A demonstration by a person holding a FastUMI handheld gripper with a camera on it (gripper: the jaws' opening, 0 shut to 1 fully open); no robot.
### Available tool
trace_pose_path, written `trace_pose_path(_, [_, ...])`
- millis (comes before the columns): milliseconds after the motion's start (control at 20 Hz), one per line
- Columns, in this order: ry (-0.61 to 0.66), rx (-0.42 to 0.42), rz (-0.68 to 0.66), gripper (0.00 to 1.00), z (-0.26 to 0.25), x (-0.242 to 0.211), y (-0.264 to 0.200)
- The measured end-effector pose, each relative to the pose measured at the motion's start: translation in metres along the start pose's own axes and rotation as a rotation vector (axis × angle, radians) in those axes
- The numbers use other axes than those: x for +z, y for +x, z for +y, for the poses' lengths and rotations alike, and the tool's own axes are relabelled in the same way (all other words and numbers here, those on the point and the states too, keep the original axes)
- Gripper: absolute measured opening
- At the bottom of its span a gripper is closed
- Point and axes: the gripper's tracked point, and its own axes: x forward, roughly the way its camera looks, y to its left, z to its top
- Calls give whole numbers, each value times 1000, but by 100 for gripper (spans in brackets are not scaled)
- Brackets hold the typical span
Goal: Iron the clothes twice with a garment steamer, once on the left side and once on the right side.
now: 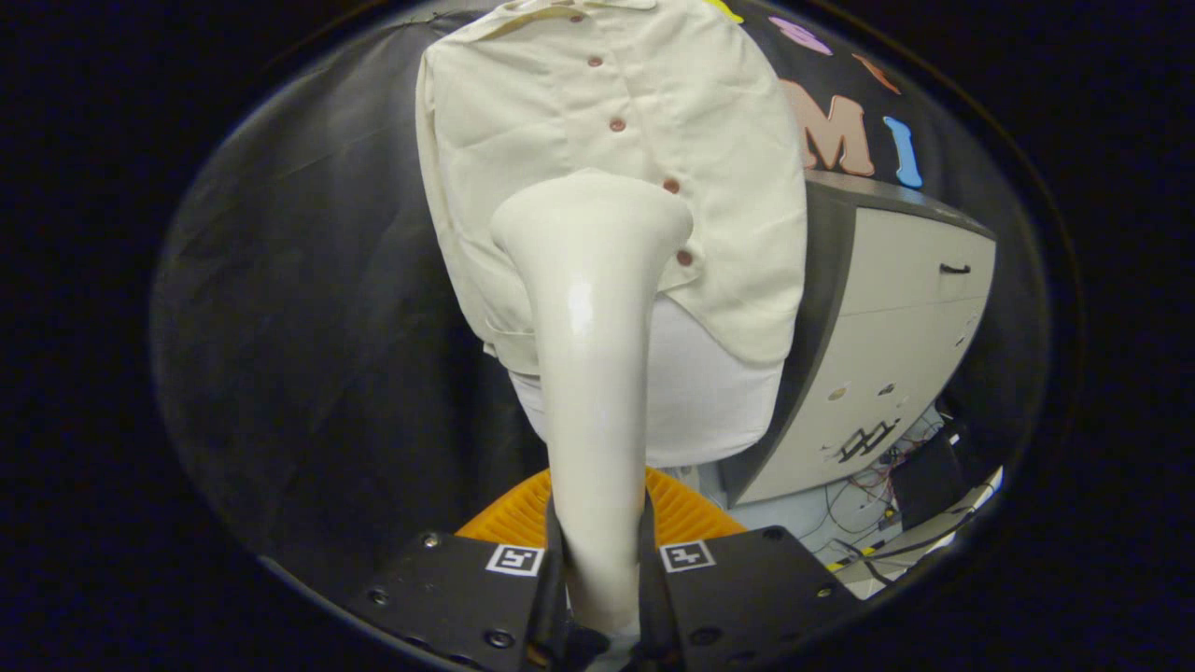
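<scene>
A cream garment steamer (590,373) rises from between my fingers, and my gripper (597,579) is shut on its handle. Its wide head sits against the lower middle of a cream button-up shirt (560,121), just left of the row of brown buttons. The shirt hangs on a form over a white undershirt (709,392). The steamer hides part of the shirt's front and hem.
A grey and off-white cabinet (896,355) stands to the right of the shirt, with loose wires (887,485) at its foot. An orange ribbed object (691,513) lies just beyond the fingers, below the shirt. Black cloth wall (327,327) hangs behind and to the left.
</scene>
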Motion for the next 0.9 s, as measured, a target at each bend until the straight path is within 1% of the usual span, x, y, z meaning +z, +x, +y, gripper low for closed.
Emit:
trace_pose_path(250, [-38,22,-84,31,-41,43,-38])
trace_pose_path(400, [-79,33,-127,31,-58,58,-55])
trace_pose_path(600, [-102,61,-189,31,-63,80,-81])
trace_pose_path(700, [-101,57,-220,31,-65,95,-89])
trace_pose_path(800, [-81,67,-242,31,-62,111,-91])
trace_pose_path(900, [-85,60,-268,31,-61,132,-91])
